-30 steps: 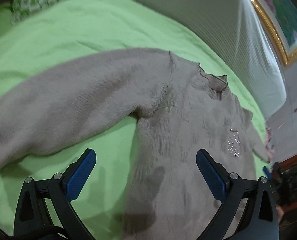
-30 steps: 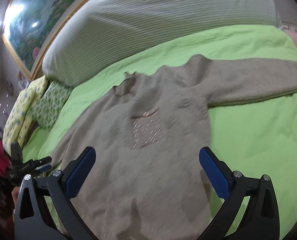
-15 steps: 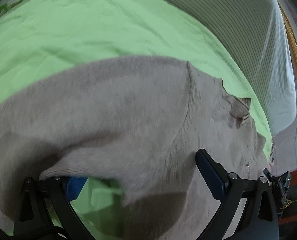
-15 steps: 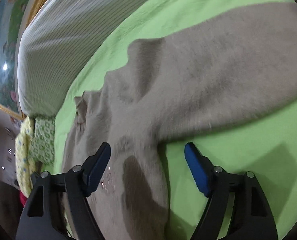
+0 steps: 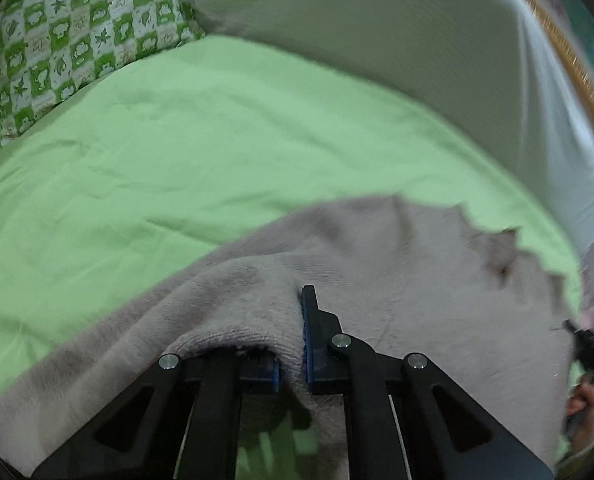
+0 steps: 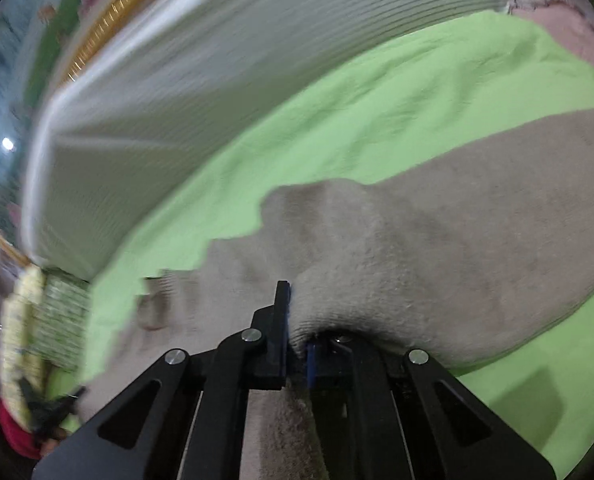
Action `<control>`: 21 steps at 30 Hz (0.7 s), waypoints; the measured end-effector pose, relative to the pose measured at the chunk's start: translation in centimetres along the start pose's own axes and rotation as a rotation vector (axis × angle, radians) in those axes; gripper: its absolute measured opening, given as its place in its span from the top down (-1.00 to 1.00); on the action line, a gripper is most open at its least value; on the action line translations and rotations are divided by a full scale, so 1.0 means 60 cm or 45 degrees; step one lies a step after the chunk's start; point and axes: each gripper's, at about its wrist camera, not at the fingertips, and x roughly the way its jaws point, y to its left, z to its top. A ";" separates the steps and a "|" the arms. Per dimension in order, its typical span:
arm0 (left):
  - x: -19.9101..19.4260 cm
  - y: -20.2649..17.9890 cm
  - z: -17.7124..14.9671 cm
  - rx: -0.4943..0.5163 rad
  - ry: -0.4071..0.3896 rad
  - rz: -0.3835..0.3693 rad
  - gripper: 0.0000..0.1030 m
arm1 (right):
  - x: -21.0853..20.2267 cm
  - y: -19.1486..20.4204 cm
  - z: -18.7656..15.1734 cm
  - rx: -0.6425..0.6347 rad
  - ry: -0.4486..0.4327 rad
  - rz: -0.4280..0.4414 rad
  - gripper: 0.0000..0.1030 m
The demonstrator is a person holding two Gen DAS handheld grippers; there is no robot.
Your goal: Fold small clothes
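Note:
A beige knit sweater lies spread on a green bedsheet. My left gripper is shut on a bunched fold of the sweater where its sleeve meets the body, and the knit drapes over the left finger. In the right wrist view the same sweater stretches to the right as a long sleeve. There my right gripper is shut on a pinch of knit at the other underarm. The collar shows to the upper right in the left wrist view.
A green and white patterned pillow lies at the far left corner. A long grey striped bolster runs along the far edge of the bed under a gold picture frame. A person's hand holds the other gripper at the right edge.
Both grippers went from wide open above the sweater to shut on pinches of knit at the two underarms. Both moved forward and down onto the sweater.

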 end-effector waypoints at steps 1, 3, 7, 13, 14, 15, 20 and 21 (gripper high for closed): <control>0.012 0.004 -0.006 0.021 0.028 0.035 0.85 | 0.013 -0.002 -0.005 0.001 0.025 -0.034 0.86; 0.028 0.019 -0.020 0.010 0.119 0.025 0.68 | 0.027 0.000 -0.010 -0.015 0.062 -0.061 0.85; -0.031 0.020 -0.028 0.071 0.103 -0.028 0.47 | 0.007 -0.001 -0.006 -0.009 0.105 -0.043 0.50; -0.154 -0.024 -0.043 0.203 0.042 -0.168 0.10 | -0.099 -0.033 -0.019 -0.047 0.007 -0.034 -0.11; -0.162 -0.038 -0.040 0.220 0.031 -0.175 -0.01 | -0.110 -0.040 -0.021 -0.047 0.002 -0.079 -0.12; -0.165 -0.057 -0.034 0.253 0.021 -0.181 -0.08 | -0.117 -0.048 -0.022 -0.040 -0.010 -0.106 -0.12; -0.136 -0.158 -0.005 0.358 0.033 -0.247 -0.09 | -0.131 -0.146 -0.019 0.202 -0.055 -0.132 -0.12; -0.120 -0.185 0.001 0.383 0.031 -0.248 -0.10 | -0.133 -0.164 -0.016 0.234 -0.077 -0.148 -0.12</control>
